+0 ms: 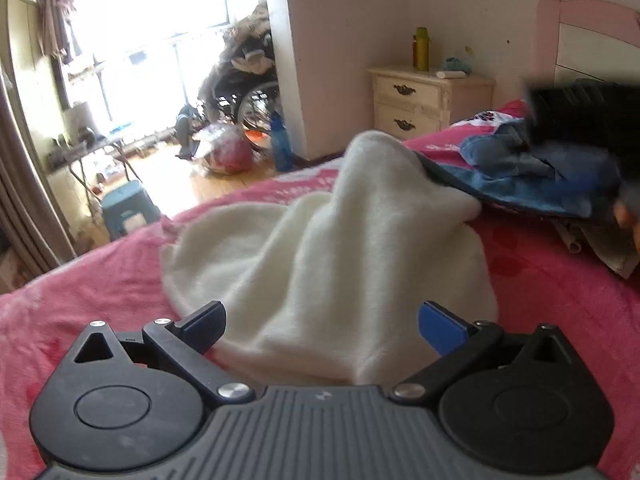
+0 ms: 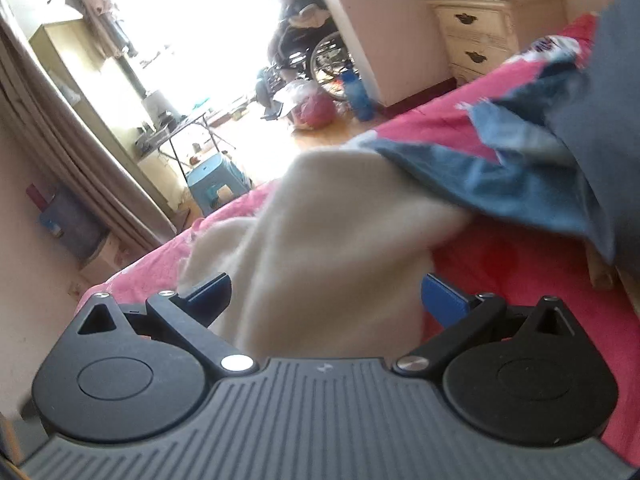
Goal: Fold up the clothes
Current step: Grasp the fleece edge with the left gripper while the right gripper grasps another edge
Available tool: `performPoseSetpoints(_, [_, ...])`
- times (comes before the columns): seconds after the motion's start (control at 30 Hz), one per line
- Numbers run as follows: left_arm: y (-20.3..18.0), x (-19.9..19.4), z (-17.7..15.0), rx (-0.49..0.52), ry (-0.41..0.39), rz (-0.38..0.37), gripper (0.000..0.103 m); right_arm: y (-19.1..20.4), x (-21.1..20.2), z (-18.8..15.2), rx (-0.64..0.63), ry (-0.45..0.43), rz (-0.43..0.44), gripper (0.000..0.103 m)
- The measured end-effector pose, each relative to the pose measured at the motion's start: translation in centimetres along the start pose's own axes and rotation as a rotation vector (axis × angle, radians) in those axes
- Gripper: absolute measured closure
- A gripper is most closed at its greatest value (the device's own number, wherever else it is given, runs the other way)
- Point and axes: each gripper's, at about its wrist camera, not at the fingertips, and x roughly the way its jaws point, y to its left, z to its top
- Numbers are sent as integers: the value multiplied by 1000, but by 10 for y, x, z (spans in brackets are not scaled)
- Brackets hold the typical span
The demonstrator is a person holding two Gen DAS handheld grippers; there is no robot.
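Two claws work over a bed (image 1: 120,272) covered in a pink blanket. Both stand with their fingers spread wide apart, gripping nothing. The left claw (image 1: 322,328) sits low over the near edge of a cream-white fleece garment (image 1: 332,240), whose cloth fills the gap between the blue-padded fingers without being pinched. This garment lies rumpled on the blanket, heaped into a ridge that rises toward the far side, where its top edge meets a pile of blue clothes (image 1: 532,176). In the left wrist view a dark, blurred shape, the right claw's body, hangs at the right edge over that blue pile.

From the right wrist view, the right claw (image 2: 326,300) is likewise open above the same cream garment (image 2: 332,248), and a blue cloth (image 2: 500,172) drapes over the garment's far right corner. A blue-grey sleeve or cloth fills the right edge, too blurred to tell which.

Beyond the bed stand a cream nightstand (image 1: 424,100) with a yellow-green bottle (image 1: 421,49) on top, a wheelchair (image 1: 248,96) heaped with things, a blue water jug (image 1: 282,144) on the wooden floor, and a small blue stool (image 1: 128,208).
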Motion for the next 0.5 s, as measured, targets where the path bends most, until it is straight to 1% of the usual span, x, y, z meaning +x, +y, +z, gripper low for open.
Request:
performPoseSetpoints(0.1, [-3, 10, -1, -19, -18, -22, 0, 24, 17, 24, -43, 33, -12, 1])
performPoseSetpoints(0.17, [-4, 22, -4, -51, -15, -32, 0, 42, 35, 33, -76, 66, -41, 1])
performPoseSetpoints(0.27, [-5, 40, -10, -99, -11, -46, 1, 59, 56, 34, -102, 65, -85, 1])
performPoseSetpoints(0.3, [-4, 43, -12, -94, -4, -47, 6, 61, 61, 33, -100, 59, -92, 1])
performPoseSetpoints(0.33, [-2, 44, -15, -73, 6, -45, 8, 62, 66, 31, -98, 52, -99, 1])
performPoseSetpoints(0.4, [-1, 48, -19, -19, 13, -36, 9, 61, 76, 28, -89, 50, -116, 1])
performPoseSetpoints(0.5, [0, 53, -23, 31, 11, -34, 13, 56, 88, 25, -73, 60, -135, 1])
